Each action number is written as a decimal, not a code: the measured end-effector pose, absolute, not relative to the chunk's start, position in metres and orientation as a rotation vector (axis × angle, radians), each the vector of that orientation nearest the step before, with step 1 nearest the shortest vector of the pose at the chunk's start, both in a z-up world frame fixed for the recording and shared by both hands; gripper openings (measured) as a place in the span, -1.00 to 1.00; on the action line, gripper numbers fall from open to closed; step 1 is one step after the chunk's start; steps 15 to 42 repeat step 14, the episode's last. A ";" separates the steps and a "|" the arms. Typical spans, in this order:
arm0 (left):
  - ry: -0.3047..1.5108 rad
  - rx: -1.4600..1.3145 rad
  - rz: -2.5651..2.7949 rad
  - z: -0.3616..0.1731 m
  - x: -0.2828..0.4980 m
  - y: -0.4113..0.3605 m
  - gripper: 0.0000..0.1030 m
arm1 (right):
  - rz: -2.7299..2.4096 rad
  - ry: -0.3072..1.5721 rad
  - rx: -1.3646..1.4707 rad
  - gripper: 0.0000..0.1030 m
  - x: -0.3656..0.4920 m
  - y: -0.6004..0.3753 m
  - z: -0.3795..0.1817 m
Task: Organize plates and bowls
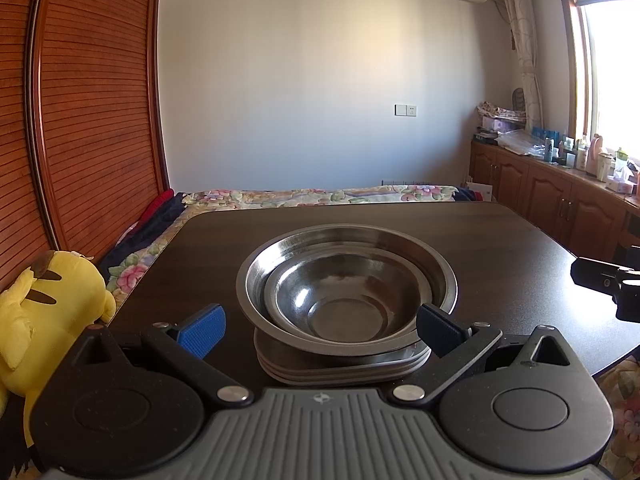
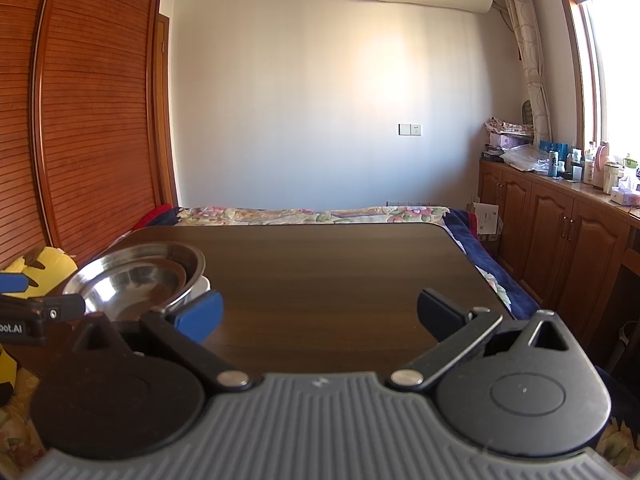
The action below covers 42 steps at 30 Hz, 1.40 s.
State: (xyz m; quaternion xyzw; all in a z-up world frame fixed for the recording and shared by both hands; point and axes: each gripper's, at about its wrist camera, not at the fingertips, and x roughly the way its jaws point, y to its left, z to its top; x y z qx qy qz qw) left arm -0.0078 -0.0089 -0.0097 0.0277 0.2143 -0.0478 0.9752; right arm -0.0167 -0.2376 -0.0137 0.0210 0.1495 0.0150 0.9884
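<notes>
A small steel bowl (image 1: 340,304) sits nested inside a larger steel bowl (image 1: 434,268), and both rest on a stack of flat plates (image 1: 340,374) on the dark wooden table (image 1: 500,240). My left gripper (image 1: 320,326) is open, its blue fingers straddling the near side of the stack without touching it. In the right wrist view the same nested bowls (image 2: 136,276) stand at the far left, with the plates mostly hidden beneath. My right gripper (image 2: 320,316) is open over bare table, well to the right of the bowls, holding nothing.
A yellow plush toy (image 1: 44,312) sits off the table's left edge. A bed with a floral cover (image 1: 320,194) lies beyond the far edge. Wooden cabinets (image 2: 560,248) with bottles line the right wall. The other gripper (image 1: 612,284) shows at the right edge.
</notes>
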 end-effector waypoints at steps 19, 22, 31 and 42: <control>0.432 0.056 -0.096 -0.010 -0.008 -0.009 1.00 | 0.030 0.302 0.039 1.00 -0.016 -0.235 -0.017; 0.432 0.056 -0.096 -0.010 -0.008 -0.009 1.00 | 0.030 0.302 0.039 1.00 -0.016 -0.235 -0.017; 0.432 0.056 -0.096 -0.010 -0.008 -0.009 1.00 | 0.030 0.302 0.039 1.00 -0.016 -0.235 -0.017; 0.432 0.056 -0.096 -0.010 -0.008 -0.009 1.00 | 0.030 0.302 0.039 1.00 -0.016 -0.235 -0.017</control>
